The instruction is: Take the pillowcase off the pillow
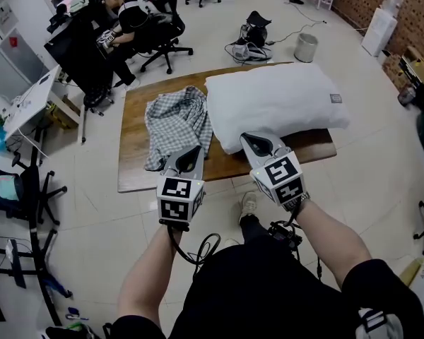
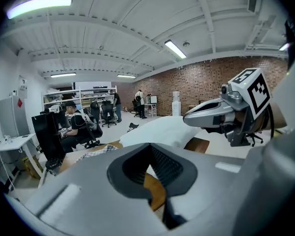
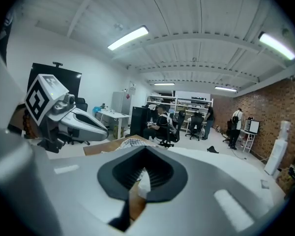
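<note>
A bare white pillow [image 1: 274, 102] lies on the right half of a low wooden table [image 1: 134, 119]. The grey-and-white checked pillowcase [image 1: 177, 122] sits crumpled to its left, fully off the pillow. My left gripper [image 1: 195, 150] hovers over the table's near edge by the pillowcase's front hem, jaws shut and empty. Also shut and empty, my right gripper [image 1: 254, 141] hangs just in front of the pillow's near left corner. In the left gripper view, the shut jaws point toward the pillow [image 2: 162, 131], with the right gripper [image 2: 219, 114] alongside. The right gripper view shows the left gripper [image 3: 73, 122] and the pillowcase [image 3: 132, 142].
A person [image 1: 127, 20] sits on an office chair beyond the table's far left corner. A black bag with cables [image 1: 251, 34] and a small bin [image 1: 306, 46] stand on the floor behind the table. A white desk [image 1: 28, 104] and a black chair [image 1: 21, 189] are at the left.
</note>
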Available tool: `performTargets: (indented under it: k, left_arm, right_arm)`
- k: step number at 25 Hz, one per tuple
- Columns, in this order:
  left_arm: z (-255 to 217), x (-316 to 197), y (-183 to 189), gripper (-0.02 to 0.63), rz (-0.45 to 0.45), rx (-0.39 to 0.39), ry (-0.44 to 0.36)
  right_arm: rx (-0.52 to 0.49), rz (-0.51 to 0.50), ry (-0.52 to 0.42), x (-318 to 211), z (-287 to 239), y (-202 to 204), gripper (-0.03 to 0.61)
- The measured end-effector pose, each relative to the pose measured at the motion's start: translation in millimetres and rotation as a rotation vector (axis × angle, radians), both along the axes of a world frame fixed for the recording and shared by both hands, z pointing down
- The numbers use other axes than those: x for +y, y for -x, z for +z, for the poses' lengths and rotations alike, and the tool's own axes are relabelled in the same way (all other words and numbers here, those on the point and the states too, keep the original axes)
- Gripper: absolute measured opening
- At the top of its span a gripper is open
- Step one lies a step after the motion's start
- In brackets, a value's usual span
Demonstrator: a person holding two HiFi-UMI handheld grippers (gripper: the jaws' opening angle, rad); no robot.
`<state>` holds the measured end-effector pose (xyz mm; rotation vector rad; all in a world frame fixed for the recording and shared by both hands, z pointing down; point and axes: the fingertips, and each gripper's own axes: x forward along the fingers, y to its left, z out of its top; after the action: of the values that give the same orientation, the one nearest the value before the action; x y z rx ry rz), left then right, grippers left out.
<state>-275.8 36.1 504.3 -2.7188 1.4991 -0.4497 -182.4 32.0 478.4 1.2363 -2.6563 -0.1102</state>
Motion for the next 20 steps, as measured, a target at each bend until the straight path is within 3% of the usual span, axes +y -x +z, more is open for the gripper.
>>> performTargets:
  k: [7, 20]
  left_arm:
    - [-6.2, 15.0, -16.0, 0.003, 0.015, 0.035, -0.054]
    - [-0.4, 12.7, -26.5, 0.003, 0.026, 0.027, -0.045]
  right_arm:
    - [-0.003, -0.002, -0.028, 16.0, 5.9, 1.9, 0.0]
    - [-0.004, 0.006, -0.041, 22.9, 2.5, -1.0, 0.0]
